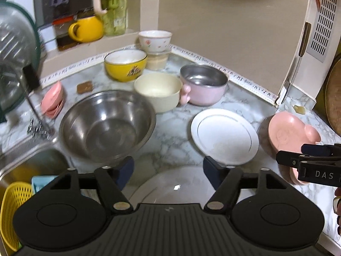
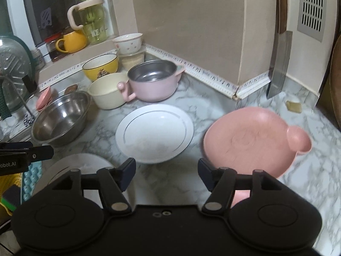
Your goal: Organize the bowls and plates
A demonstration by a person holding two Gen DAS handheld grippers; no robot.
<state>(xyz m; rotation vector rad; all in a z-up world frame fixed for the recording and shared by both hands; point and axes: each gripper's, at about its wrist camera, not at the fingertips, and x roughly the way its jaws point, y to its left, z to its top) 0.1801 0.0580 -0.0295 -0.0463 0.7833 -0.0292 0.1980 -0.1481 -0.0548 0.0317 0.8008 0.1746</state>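
The left gripper (image 1: 168,168) hangs with its jaws spread and nothing between them, above a round white plate (image 1: 170,188) at the near edge of the marble-patterned tabletop (image 1: 170,140). The right gripper (image 2: 166,170) also stands spread and empty, over bare tabletop, with the rim of a pink plate (image 2: 240,196) just beneath its right finger. A second white plate with a silver ring (image 2: 154,133) lies flat ahead of it. A pink round plate with a small ear-shaped lobe (image 2: 251,140) lies to its right, apart from the white one. Left of these sits a large stainless steel bowl (image 1: 107,125) beside the sink. Behind stand a cream bowl (image 1: 158,91), touching a pink two-handled pot with steel lining (image 1: 203,84), and a yellow bowl (image 1: 125,65). A floral white bowl (image 1: 155,40) rests on a lidded container in the corner.
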